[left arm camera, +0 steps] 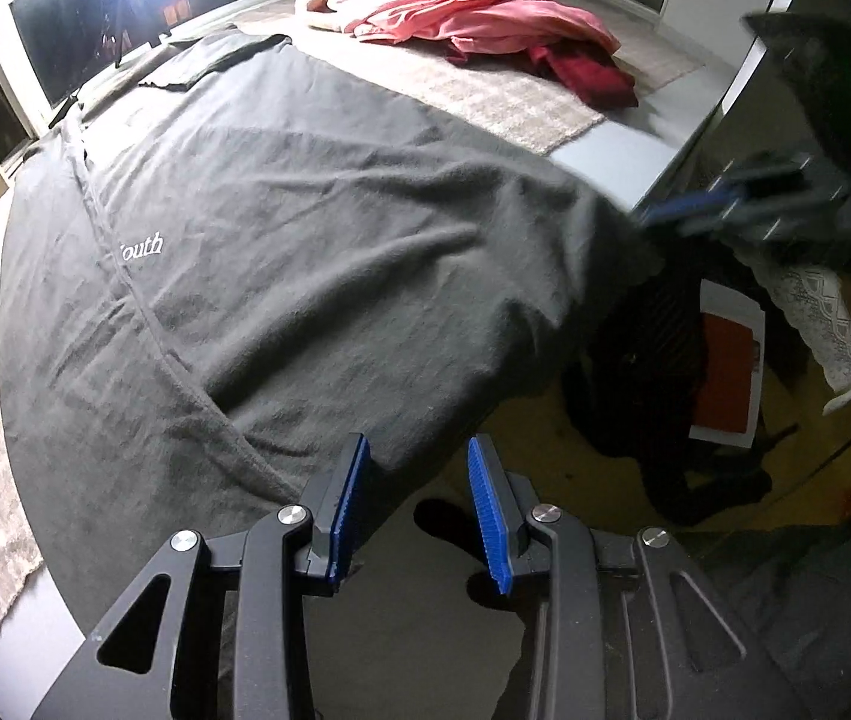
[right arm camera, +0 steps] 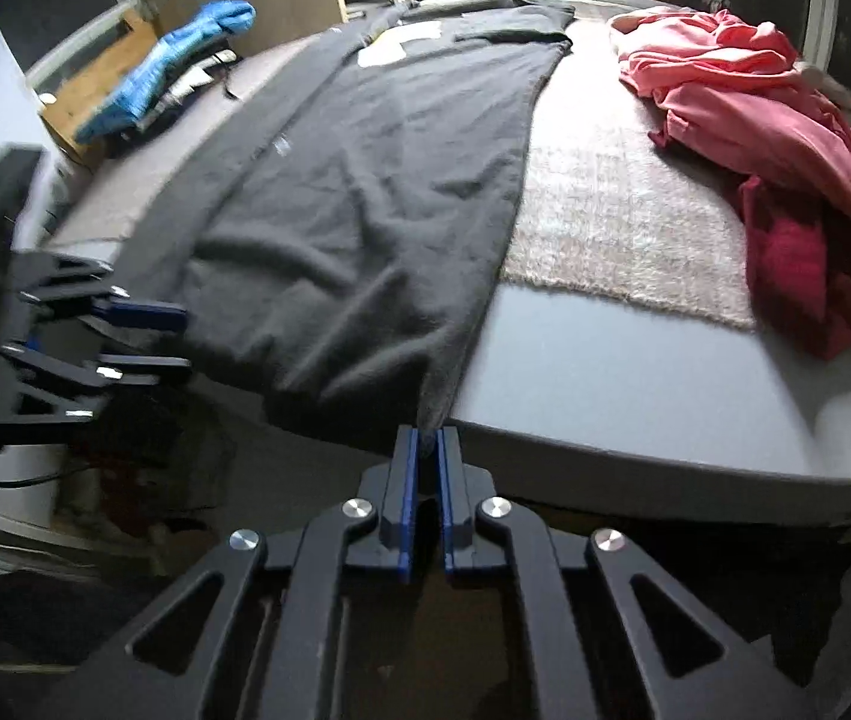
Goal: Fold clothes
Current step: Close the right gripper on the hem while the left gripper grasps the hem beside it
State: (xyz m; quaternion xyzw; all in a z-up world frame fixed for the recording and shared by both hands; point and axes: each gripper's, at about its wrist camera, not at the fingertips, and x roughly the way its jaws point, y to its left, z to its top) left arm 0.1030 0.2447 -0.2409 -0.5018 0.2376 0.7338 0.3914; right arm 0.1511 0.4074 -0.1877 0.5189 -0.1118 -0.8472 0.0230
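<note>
My right gripper (right arm camera: 424, 441): jaws pressed together, pinching the near corner of the black shirt (right arm camera: 365, 192) where its hem hangs over the desk edge. A dark tuft of cloth shows between the blue pads (right arm camera: 406, 480).

My left gripper (left arm camera: 419, 480): jaws spread, nothing clamped. The shirt hem sits just ahead of the left pad (left arm camera: 350, 504), near or touching it, can't tell which; nothing is against the right pad. Floor visible through the gap.

Shirt lies spread flat across the grey desk (right arm camera: 635, 384), long axis running away from me, near hem draped over the front edge. White "outh" lettering (left arm camera: 142, 249) sits beside a seam, left of the shirt's middle in the left wrist view. Fabric is wrinkled, with creases fanning out from the pinched corner.

Under and right of the shirt: a light woven mat (right arm camera: 617, 222) on the desk. Beyond the mat, right of the shirt and well apart from it: a heap of pink and dark red clothes (right arm camera: 755, 108), unfolded.

Left of the shirt, off the desk: a blue bundle (right arm camera: 179, 60) on a wooden box (right arm camera: 95, 90).

Dark windows (left arm camera: 53, 30) run behind the shirt's far end.
</note>
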